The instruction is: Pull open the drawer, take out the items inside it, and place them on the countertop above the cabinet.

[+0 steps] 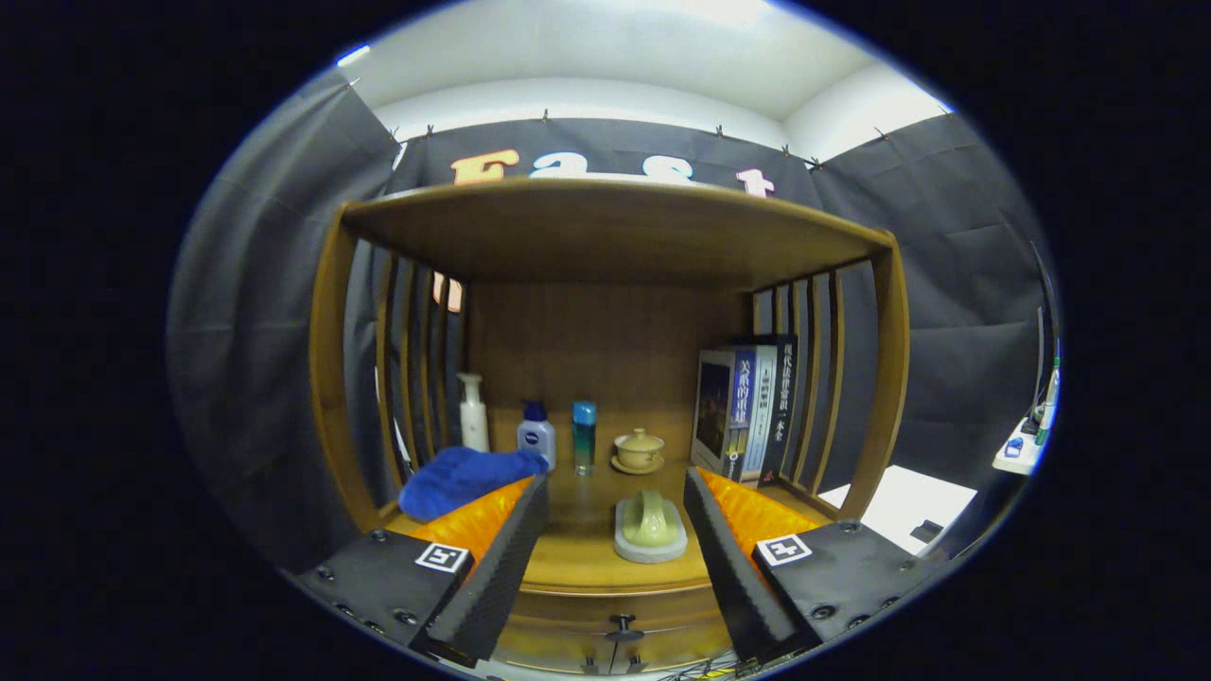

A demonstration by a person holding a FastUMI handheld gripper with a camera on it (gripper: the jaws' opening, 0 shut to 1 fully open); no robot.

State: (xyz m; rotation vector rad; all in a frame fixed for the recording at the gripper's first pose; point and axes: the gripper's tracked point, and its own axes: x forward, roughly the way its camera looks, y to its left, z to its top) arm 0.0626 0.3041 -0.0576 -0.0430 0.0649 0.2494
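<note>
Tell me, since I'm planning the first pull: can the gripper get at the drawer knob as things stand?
Probably yes. The gripper is open, fingers spread wide, and the drawer knob sits low between them with nothing in front of it. The green cup on its coaster rests higher, on the countertop, out of the way.

Black cloth [255,312] is hanging as the booth's wall behind and beside a wooden cabinet [610,227] with slatted sides, a white ceiling [605,57] is glowing overhead, and a white table [908,506] is standing beside the cabinet.
</note>
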